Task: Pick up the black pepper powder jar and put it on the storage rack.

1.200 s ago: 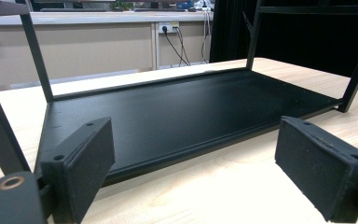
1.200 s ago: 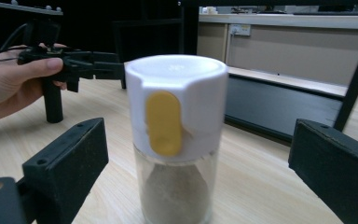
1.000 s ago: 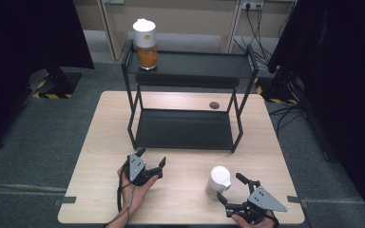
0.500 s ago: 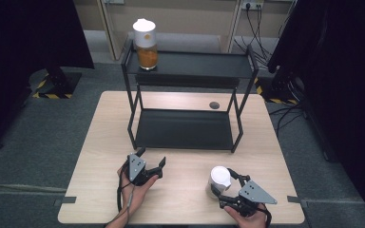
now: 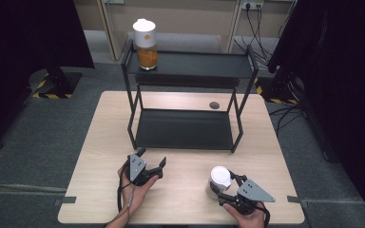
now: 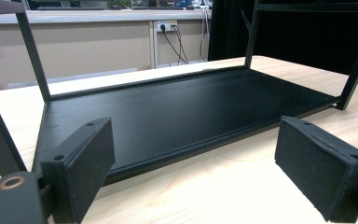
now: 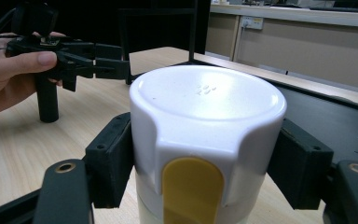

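Right gripper (image 5: 226, 186) clamping its jaws on the white-lidded jar (image 5: 219, 180) at near desk (image 5: 185, 199), lift pending; left gripper (image 5: 153, 163) idling, jaws apart.

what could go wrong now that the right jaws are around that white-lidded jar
The right gripper grips the jar only at its white lid, so the lid may pop off or the jar slip when lifted. The shelf rack stands just ahead, so the jar could knock its front rail.
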